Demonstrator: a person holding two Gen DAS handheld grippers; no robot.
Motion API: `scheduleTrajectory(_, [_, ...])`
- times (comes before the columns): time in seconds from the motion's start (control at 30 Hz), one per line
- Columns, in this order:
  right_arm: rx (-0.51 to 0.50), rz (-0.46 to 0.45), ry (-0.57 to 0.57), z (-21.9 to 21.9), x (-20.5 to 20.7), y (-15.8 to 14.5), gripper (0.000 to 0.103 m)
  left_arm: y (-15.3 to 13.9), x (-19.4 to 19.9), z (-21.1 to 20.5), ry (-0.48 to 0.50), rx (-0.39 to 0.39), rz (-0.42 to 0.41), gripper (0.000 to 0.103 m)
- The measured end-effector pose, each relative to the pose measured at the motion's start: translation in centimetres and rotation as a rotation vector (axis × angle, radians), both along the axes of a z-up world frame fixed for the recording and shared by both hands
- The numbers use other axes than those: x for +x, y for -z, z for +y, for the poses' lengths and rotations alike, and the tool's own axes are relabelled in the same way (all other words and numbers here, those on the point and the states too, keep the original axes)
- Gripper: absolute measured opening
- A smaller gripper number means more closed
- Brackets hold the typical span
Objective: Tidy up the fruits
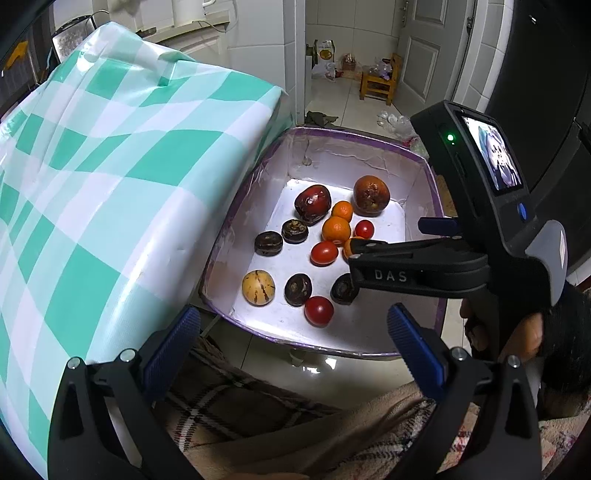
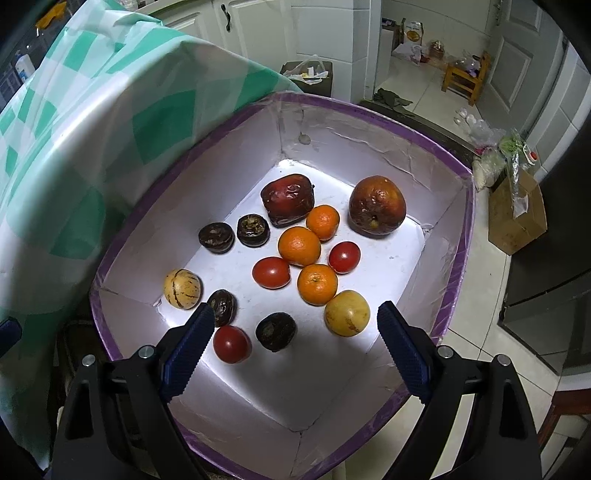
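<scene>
Between the spread blue pads of my right hand-held gripper sit a tomato and a dark fruit, close together in the box (left hand-held gripper equally open, empty): I might nudge or pinch both.

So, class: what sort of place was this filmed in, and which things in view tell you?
Probably a home kitchen: white cabinets along the back wall, a tiled floor, and a table under a green checked cloth, with a purple-rimmed box of fruit beside it.
</scene>
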State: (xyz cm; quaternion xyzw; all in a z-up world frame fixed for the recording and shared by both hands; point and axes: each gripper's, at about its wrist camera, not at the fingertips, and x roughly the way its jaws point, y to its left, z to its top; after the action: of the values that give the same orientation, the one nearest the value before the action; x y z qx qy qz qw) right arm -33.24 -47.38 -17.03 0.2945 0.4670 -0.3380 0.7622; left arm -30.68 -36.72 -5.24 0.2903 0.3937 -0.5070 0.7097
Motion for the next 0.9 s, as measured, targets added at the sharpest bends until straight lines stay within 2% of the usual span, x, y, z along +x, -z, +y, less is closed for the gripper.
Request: scheduleTrajectory(0.9, [0.032, -0.010, 0.025, -0.12, -0.10, 0.87, 0.087, 0.24, 0.20, -0.21, 0.000, 0.010, -0.006, 0.101])
